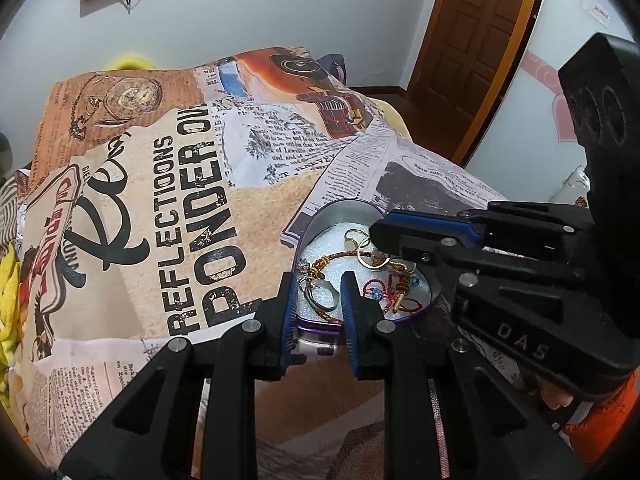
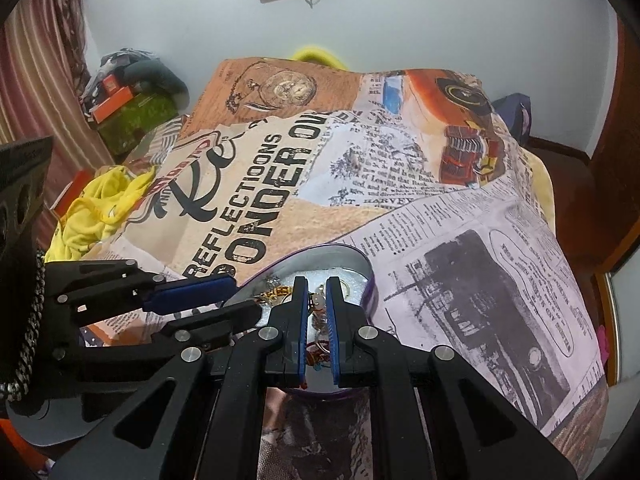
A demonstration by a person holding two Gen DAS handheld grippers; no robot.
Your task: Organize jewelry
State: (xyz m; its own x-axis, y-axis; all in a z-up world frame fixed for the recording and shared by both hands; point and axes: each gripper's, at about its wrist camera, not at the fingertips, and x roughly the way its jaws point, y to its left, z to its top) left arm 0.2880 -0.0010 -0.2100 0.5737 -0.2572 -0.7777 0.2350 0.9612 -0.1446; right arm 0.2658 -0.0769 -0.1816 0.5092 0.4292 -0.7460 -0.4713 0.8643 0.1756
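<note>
Heart-shaped tin (image 1: pixel 340 210) of jewelry, lower centre, on printed cloth (image 1: pixel 160 200); left gripper (image 1: pixel 318 290) parted over silver ring (image 1: pixel 320 298), right gripper (image 2: pixel 317 300) narrowly parted, grasp uncertain.

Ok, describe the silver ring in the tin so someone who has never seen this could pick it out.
On the newspaper-print blanket sits a heart-shaped tin lined with white foam. The silver ring lies at its near edge, between the left gripper fingers. It is a plain grey metal band; its neighbours are thin gold hoops and red braided cords.

Tin (image 1: pixel 340 210): brushed metal wall, white foam lining. Rings (image 1: pixel 372 258): shiny metal. Cloth (image 1: pixel 160 200) at frame centre: matt printed fabric. Door (image 1: pixel 476 40), upper right: glossy wood.
</note>
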